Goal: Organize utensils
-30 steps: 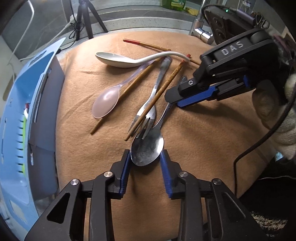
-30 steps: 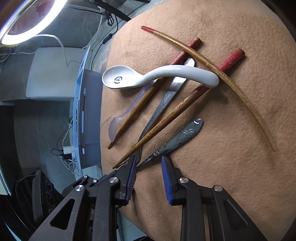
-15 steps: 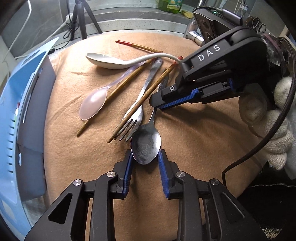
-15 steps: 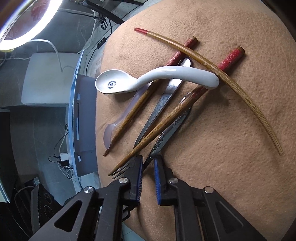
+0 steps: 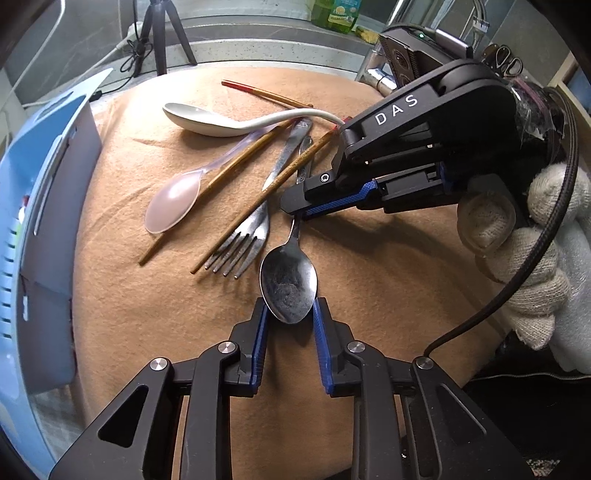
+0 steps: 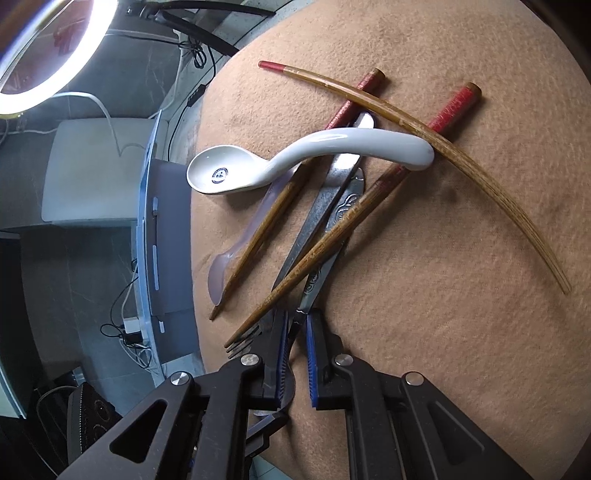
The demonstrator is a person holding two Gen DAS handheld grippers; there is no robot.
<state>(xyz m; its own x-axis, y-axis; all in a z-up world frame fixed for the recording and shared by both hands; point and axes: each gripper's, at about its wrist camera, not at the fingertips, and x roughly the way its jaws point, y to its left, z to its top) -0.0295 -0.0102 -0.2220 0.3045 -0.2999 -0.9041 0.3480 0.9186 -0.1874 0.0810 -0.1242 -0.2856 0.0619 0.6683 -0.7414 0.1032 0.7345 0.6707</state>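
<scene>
Metal spoon lay on the tan cloth, bowl toward the near edge, handle running back under the heap of cutlery. Left gripper sat low over the bowl, blue pads pressed against its two sides; jaws had just been closing, with the bowl between them. Right gripper, held in a white knit glove, came in from the right and was clamped on the spoon's thin neck, patterned handle stretching away beyond the fingertips. Nearly closed, only the metal stem between the pads.

Rest of the heap beside and over the handle: fork just left of the spoon, tines toward the near edge, crossed by a red-ended chopstick. Second red-ended chopstick farther left, lying along a clear pink plastic spoon. White ceramic soup spoon laid across the far ends of the fork and both chopsticks. Long curved wooden stick with a red tip lay across the back of the heap and off to the right.

Light blue rack stood at the cloth's left edge, apart from the heap. Green bottle and tripod seen behind the table. Ring light bright at top left of the right wrist view.
</scene>
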